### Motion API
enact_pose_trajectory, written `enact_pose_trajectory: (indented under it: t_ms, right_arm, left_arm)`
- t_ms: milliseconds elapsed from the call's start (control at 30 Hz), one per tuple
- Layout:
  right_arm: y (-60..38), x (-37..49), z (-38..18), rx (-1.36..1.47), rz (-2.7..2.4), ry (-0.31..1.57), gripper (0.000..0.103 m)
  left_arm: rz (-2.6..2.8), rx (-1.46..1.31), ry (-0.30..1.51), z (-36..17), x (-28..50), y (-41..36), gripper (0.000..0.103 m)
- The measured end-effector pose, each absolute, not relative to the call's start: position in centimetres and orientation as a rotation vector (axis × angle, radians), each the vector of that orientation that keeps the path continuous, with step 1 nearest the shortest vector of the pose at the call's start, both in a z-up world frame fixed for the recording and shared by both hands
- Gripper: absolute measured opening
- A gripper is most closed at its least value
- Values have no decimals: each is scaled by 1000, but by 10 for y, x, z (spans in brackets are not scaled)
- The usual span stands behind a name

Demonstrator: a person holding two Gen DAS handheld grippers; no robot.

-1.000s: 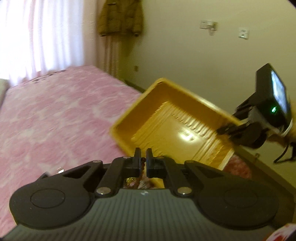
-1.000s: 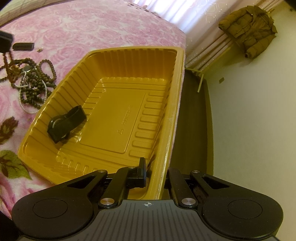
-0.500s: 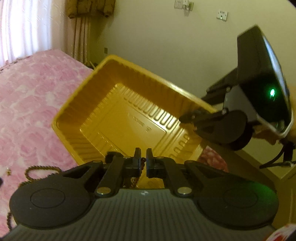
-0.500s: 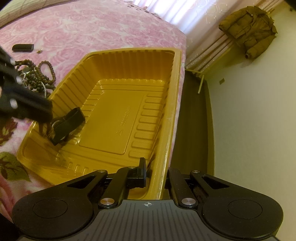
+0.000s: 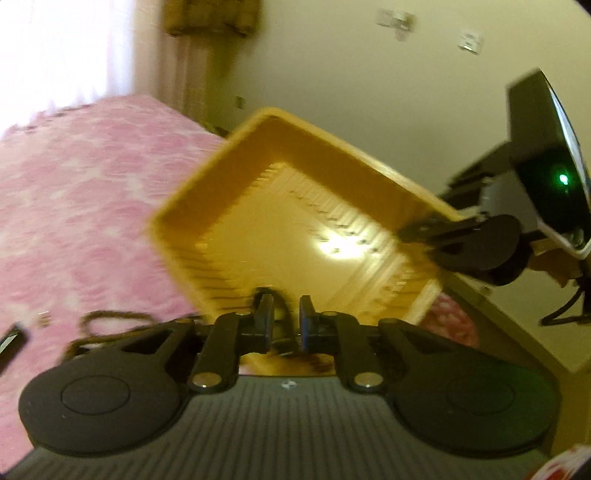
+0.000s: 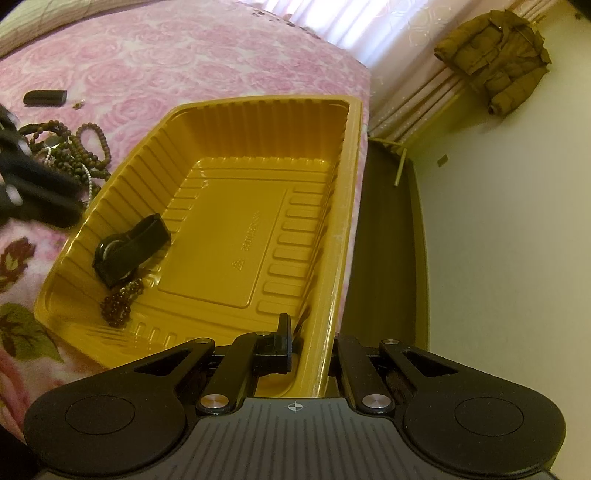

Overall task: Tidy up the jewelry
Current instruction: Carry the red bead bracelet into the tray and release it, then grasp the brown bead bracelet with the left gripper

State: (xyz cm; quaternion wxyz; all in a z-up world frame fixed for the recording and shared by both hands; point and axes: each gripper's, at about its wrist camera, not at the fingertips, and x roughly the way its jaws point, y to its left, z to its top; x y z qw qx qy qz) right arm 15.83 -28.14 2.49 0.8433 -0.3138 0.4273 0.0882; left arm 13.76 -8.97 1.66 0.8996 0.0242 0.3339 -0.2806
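Dropping a dark red beaded bracelet [image 6: 122,302] into the yellow plastic tray [image 6: 221,147] looks like the step in hand: the bracelet lies in the tray's near left corner, touching a black watch [image 6: 131,247] beside it. The left hand-held gripper [image 5: 284,319] hovers at that corner's rim; its jaws have just been opening, a narrow gap now shows between them, and nothing is pinched there as far as the blurred view tells. The right hand-held gripper [image 6: 310,347] is clamped on the tray's near right wall, one finger inside and one outside, holding the tray tilted on the bed.

More jewelry waits on the bed [image 6: 184,55] just off the tray's left side: a tangle of brown bead strands [image 6: 85,155] with a white pearl string running through it. Farther toward the bed's far left lie a small black bar-shaped thing [image 6: 44,98] and a tiny pale trinket [image 6: 78,104].

Next, I judge, the left hand should back off and reach into that heap, taking one strand without dragging the rest, while the right keeps the tray steady.

Pink rose-patterned bedding covers the bed. Beyond it hang pale curtains [image 6: 351,22] and an olive jacket [image 6: 495,62] against a cream wall.
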Motion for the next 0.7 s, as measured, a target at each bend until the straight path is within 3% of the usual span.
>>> enact_pose_trajectory:
  t_ms: [400,700]
  right_arm:
    - [-282,155,24,-666,186,908,4]
    - [-279,155,24,-673,181,911,4]
  left_arm:
    - [-158,49,691,-29,97,38,18]
    - [-91,16,719,-61,95,67,21]
